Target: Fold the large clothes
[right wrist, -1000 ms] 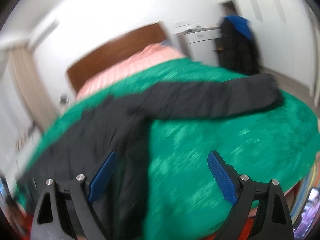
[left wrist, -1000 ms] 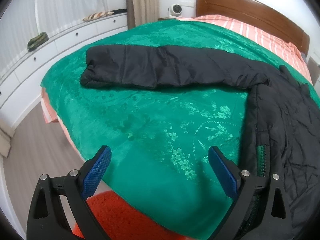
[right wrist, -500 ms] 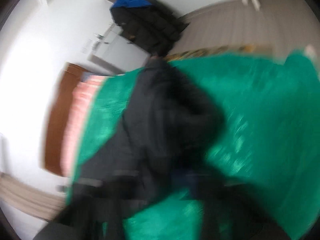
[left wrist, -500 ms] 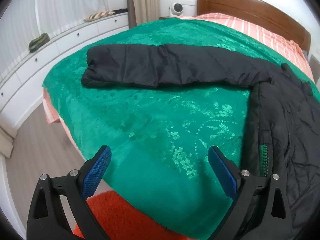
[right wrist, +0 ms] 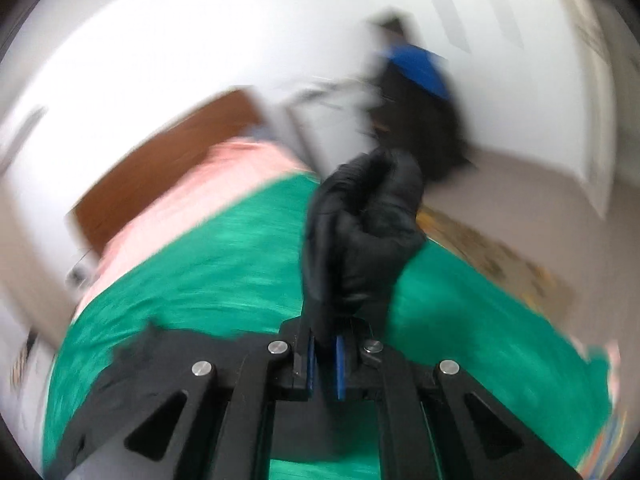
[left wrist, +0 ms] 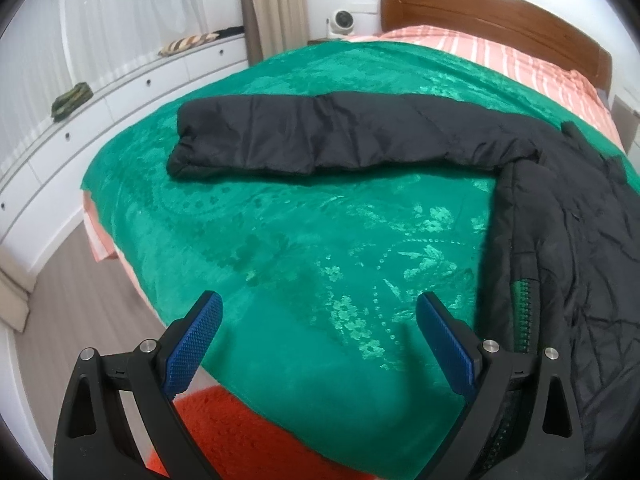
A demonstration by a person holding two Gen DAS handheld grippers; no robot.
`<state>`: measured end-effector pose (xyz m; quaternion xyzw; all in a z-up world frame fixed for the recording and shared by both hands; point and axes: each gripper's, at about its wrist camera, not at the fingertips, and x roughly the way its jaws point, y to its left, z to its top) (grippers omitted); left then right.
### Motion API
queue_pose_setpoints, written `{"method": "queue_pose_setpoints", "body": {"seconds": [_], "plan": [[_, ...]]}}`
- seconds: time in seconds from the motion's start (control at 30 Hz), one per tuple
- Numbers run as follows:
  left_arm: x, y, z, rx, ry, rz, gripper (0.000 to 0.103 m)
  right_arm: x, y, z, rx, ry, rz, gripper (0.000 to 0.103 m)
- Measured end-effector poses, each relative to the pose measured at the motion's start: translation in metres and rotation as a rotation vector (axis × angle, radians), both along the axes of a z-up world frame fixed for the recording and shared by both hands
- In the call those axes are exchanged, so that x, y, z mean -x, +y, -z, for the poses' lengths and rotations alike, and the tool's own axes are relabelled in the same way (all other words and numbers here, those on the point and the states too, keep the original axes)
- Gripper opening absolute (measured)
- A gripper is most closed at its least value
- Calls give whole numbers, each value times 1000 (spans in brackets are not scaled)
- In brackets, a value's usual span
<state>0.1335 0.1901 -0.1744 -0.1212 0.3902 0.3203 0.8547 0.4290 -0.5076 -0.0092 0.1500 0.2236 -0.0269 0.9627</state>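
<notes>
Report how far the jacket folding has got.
Done: the black jacket is spread on the green bedspread. In hand: the right gripper is shut on a bunched sleeve end, lifted. Left: the other sleeve lies outstretched; the left gripper is open, empty.

Both wrist cams over bed [left wrist: 304,240], shared jacket [left wrist: 320,136].

bed [left wrist: 280,240] | green cover; black jacket [left wrist: 340,136] spread flat, sleeve stretched sideways

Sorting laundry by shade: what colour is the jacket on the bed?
Black. The jacket shows best in the left wrist view, spread across the green bedspread.
</notes>
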Motion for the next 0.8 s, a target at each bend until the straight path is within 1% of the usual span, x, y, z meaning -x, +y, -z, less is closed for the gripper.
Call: {"method": "queue_pose_setpoints", "body": {"seconds": [0.1, 0.13, 0.2, 0.23, 0.27, 0.3, 0.33, 0.37, 0.4, 0.43, 0.47, 0.5, 0.57, 0.6, 0.63, 0.67, 0.7, 0.73, 0.8], "plan": [[0, 1, 0, 7, -6, 4, 98, -29, 112, -58, 44, -60, -216, 7], [1, 2, 0, 10, -9, 5, 98, -37, 146, -70, 45, -68, -273, 7], [3, 4, -1, 17, -18, 9, 98, -55, 226, -79, 46, -74, -382, 7], [3, 5, -1, 20, -22, 10, 98, -64, 261, -78, 53, -73, -424, 7], [5, 6, -2, 24, -28, 10, 98, -70, 306, -71, 57, -69, -480, 9], [6, 8, -2, 29, -33, 8, 98, -73, 337, -61, 47, -57, -521, 12], [7, 10, -2, 35, -37, 6, 98, -78, 368, -43, 21, -21, -576, 26], [8, 12, -2, 44, -42, 2, 98, -80, 387, -29, -3, 13, -616, 40], [9, 13, -2, 53, -47, -2, 98, -81, 420, -2, -44, 89, -675, 74], [10, 16, -2, 65, -53, -7, 98, -84, 437, 17, -64, 130, -700, 84], [11, 17, -2, 74, -57, -11, 98, -79, 450, 35, -70, 156, -718, 84], [12, 18, -1, 85, -61, -13, 98, -69, 465, 58, -59, 201, -742, 84], [13, 22, -1, 107, -69, -18, 98, -52, 479, 94, -31, 281, -783, 84], [13, 22, 0, 117, -71, -18, 98, -38, 473, 110, -29, 309, -798, 83], [12, 23, 1, 129, -72, -14, 98, -28, 455, 123, -35, 326, -804, 83], [12, 23, 1, 137, -72, -10, 98, -16, 438, 129, -36, 333, -806, 83], [11, 23, 2, 142, -71, -6, 98, 3, 421, 131, -27, 323, -796, 84], [10, 23, 2, 145, -71, -4, 98, 13, 377, 130, -18, 310, -783, 84], [10, 21, 2, 145, -73, -1, 98, 42, 323, 120, 22, 265, -714, 84]]}}
